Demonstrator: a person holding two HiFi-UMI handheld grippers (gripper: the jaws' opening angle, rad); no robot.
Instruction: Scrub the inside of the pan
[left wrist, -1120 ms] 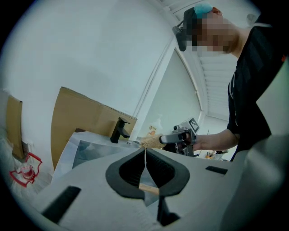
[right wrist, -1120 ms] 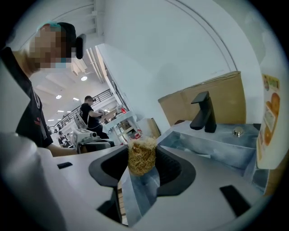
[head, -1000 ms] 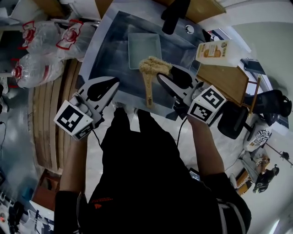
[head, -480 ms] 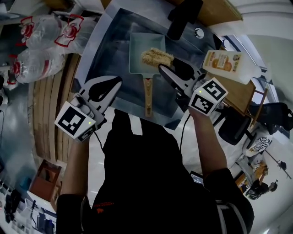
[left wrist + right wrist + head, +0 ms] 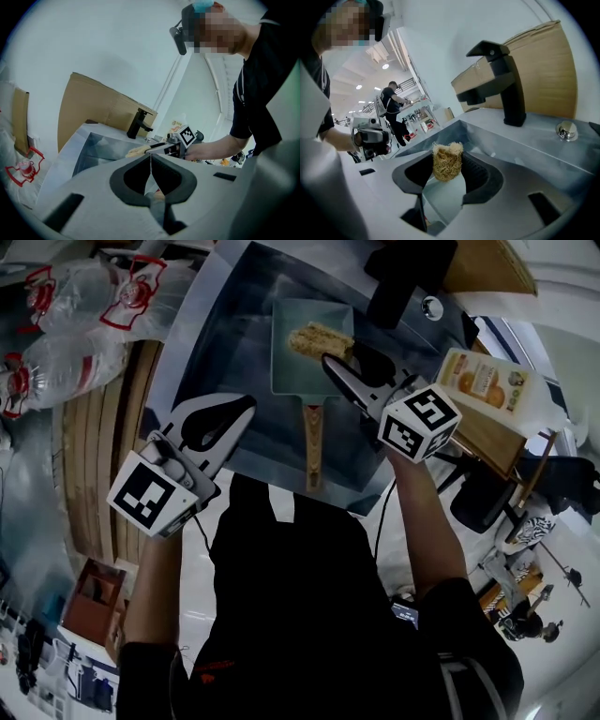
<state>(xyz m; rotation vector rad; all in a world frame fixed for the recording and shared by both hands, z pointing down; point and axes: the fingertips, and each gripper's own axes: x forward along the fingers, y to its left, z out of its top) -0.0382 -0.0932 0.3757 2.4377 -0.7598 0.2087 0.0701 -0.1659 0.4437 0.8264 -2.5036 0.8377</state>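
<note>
A pale green rectangular pan (image 5: 295, 367) with a wooden handle (image 5: 313, 442) lies in the steel sink (image 5: 225, 324). My right gripper (image 5: 336, 360) is shut on a tan loofah scrubber (image 5: 321, 337), which rests inside the pan towards its far side. In the right gripper view the scrubber (image 5: 447, 162) is pinched between the jaws over the pan floor (image 5: 440, 199). My left gripper (image 5: 246, 409) is shut on nothing and hangs over the sink's near left edge. In the left gripper view its jaws (image 5: 151, 158) meet, with the right gripper (image 5: 182, 139) beyond.
A black faucet (image 5: 405, 277) and a round knob (image 5: 432, 307) stand at the sink's far right. A soap bottle (image 5: 487, 381) lies right of the sink. Plastic water bottles (image 5: 56, 315) lie at the left beside a slatted wooden surface (image 5: 94, 446). Cardboard (image 5: 543, 70) backs the faucet.
The right gripper carried the scrubber from the pan's near edge by the handle further into the pan, away from me. The left gripper has stayed shut in place.
</note>
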